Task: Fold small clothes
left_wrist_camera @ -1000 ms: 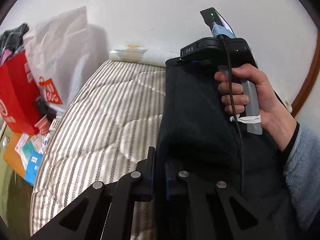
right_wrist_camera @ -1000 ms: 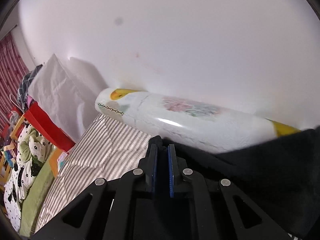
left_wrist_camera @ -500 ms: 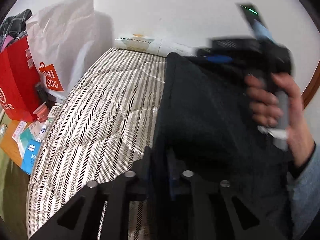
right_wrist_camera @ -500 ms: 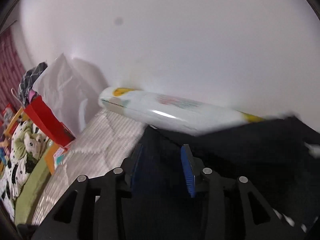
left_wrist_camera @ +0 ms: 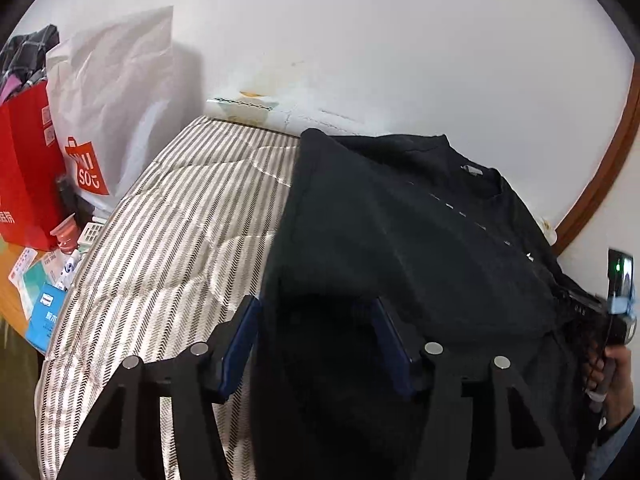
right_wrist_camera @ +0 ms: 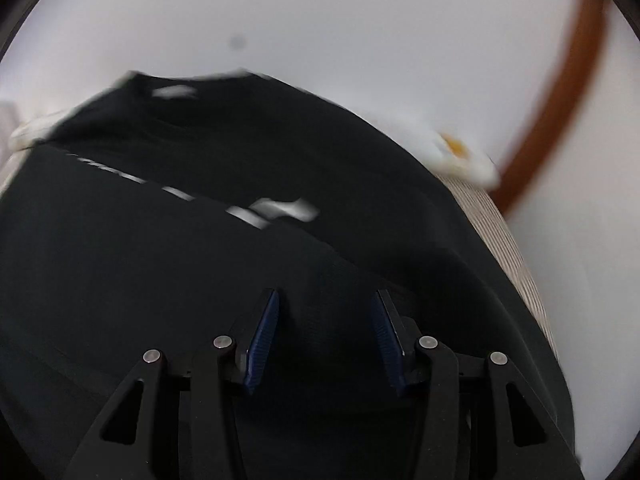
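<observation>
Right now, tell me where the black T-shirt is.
The black T-shirt lies spread on the striped quilt at the right of the left wrist view, collar toward the white wall, the paper bag far left.

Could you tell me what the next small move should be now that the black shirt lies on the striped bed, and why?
Probably back both grippers off. The left gripper and right gripper are opening with only slack cloth between their fingers, and the black shirt already lies folded over on the striped bed. Then regrasp for the next fold.

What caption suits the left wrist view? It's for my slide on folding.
Left gripper opening its fingers over a black T-shirt laid on the striped mattress.
</observation>
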Demonstrator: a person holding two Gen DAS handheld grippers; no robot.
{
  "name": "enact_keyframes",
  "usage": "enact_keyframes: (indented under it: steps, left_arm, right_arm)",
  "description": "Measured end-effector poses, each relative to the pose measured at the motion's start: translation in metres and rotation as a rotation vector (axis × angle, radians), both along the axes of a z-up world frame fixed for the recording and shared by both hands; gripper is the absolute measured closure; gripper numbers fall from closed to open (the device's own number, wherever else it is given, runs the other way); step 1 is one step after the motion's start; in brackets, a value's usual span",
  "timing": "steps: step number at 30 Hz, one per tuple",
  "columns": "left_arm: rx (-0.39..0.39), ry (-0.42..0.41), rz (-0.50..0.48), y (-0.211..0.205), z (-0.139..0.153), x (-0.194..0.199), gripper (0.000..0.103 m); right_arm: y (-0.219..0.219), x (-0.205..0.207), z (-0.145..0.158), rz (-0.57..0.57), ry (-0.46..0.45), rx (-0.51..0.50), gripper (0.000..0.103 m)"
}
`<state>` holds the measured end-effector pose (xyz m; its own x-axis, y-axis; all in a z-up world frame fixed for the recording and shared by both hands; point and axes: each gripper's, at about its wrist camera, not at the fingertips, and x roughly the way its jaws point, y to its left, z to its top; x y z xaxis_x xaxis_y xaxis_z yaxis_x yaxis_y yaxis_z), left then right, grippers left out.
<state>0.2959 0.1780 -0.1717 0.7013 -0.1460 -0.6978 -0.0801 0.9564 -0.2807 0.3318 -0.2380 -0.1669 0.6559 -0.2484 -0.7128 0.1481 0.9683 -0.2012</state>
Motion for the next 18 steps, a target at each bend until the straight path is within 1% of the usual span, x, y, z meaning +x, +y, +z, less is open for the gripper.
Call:
enact_keyframes:
  steps: [1,2,3,5,7,8,9,11,13,14,15,17,18]
  left_arm:
    - [0.004,0.002,-0.003,-0.001,0.000,0.000,0.047]
    - [0.014,0.002,-0.009,-0.004,-0.001,-0.001,0.047]
    - [0.027,0.001,-0.014,-0.007,-0.001,-0.001,0.047]
    - [0.067,-0.002,-0.020,-0.013,-0.003,-0.002,0.046]
    - [0.103,-0.004,-0.022,-0.018,-0.005,-0.001,0.046]
    - [0.134,0.002,-0.023,-0.022,-0.007,0.000,0.045]
    - [0.153,0.005,-0.024,-0.025,-0.009,0.001,0.044]
    - [0.188,0.013,-0.031,-0.030,-0.011,0.002,0.041]
    - [0.205,0.021,-0.036,-0.033,-0.012,0.002,0.039]
    - [0.211,0.023,-0.038,-0.033,-0.012,0.002,0.035]
    - [0.209,0.023,-0.045,-0.034,-0.012,0.002,0.032]
    - [0.209,0.022,-0.050,-0.034,-0.012,0.002,0.031]
    - [0.216,0.022,-0.049,-0.035,-0.012,0.002,0.031]
  right_arm:
    - [-0.010,-0.003,-0.006,-0.007,-0.005,0.044,0.057]
    - [-0.018,-0.003,-0.013,-0.028,0.015,0.055,0.058]
    - [-0.022,-0.005,-0.015,-0.050,0.016,0.060,0.058]
    - [-0.023,-0.013,-0.008,-0.050,-0.003,0.120,0.058]
    - [-0.029,-0.032,0.003,-0.043,-0.038,0.193,0.058]
    - [-0.031,-0.044,0.009,-0.048,-0.060,0.204,0.057]
    - [-0.025,-0.051,0.014,-0.053,-0.075,0.202,0.057]
    - [-0.030,-0.079,0.026,-0.054,-0.110,0.183,0.055]
    - [-0.045,-0.109,0.037,-0.073,-0.143,0.144,0.050]
    - [-0.056,-0.120,0.039,-0.093,-0.156,0.126,0.048]
    - [-0.070,-0.138,0.041,-0.127,-0.167,0.096,0.045]
    - [-0.092,-0.160,0.041,-0.175,-0.160,0.050,0.037]
    - [-0.104,-0.168,0.037,-0.196,-0.145,0.033,0.028]
